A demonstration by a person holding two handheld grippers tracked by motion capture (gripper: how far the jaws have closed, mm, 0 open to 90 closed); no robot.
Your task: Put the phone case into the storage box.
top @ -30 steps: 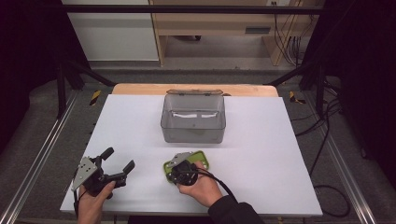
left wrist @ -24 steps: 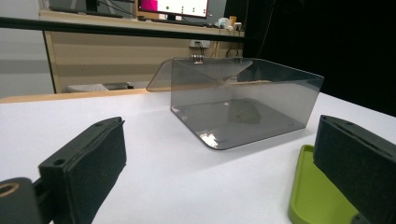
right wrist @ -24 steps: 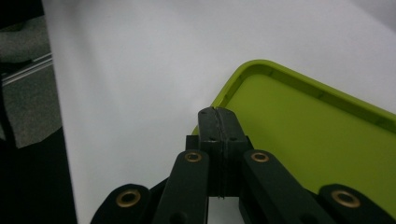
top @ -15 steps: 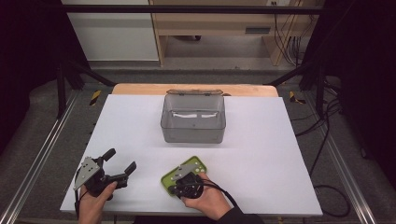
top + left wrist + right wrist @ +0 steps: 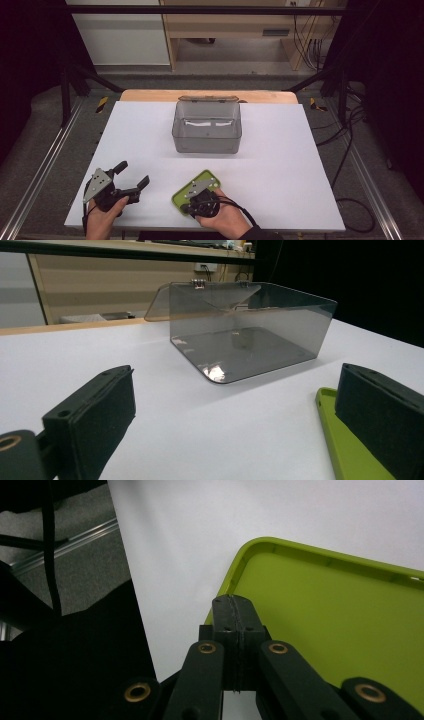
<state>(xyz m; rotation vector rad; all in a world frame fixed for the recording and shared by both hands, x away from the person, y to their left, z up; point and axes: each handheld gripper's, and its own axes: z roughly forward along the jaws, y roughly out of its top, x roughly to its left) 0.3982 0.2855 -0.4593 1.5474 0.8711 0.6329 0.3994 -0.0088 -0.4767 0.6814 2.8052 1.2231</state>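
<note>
A lime-green shallow case (image 5: 212, 178) lies flat near the table's front edge, seen also in the right gripper view (image 5: 340, 630) and in the left gripper view (image 5: 344, 446). My right gripper (image 5: 187, 206) lies over it with its jaws pressed together (image 5: 234, 602). The tip sits at the case's rounded corner rim, and nothing shows between the pads. My left gripper (image 5: 134, 172) rests on the table to the case's left. It stands open and empty (image 5: 235, 390), aimed at the box.
A clear smoky plastic box (image 5: 207, 142) with its hinged lid tipped back stands mid-table, also in the left gripper view (image 5: 250, 325). The white tabletop (image 5: 280, 165) ends close in front of both hands. Metal rails and cables run along the floor at both sides.
The right hand has slid toward the front edge, and the green case has shifted and turned with it, showing more of its far end. The left gripper stayed put.
</note>
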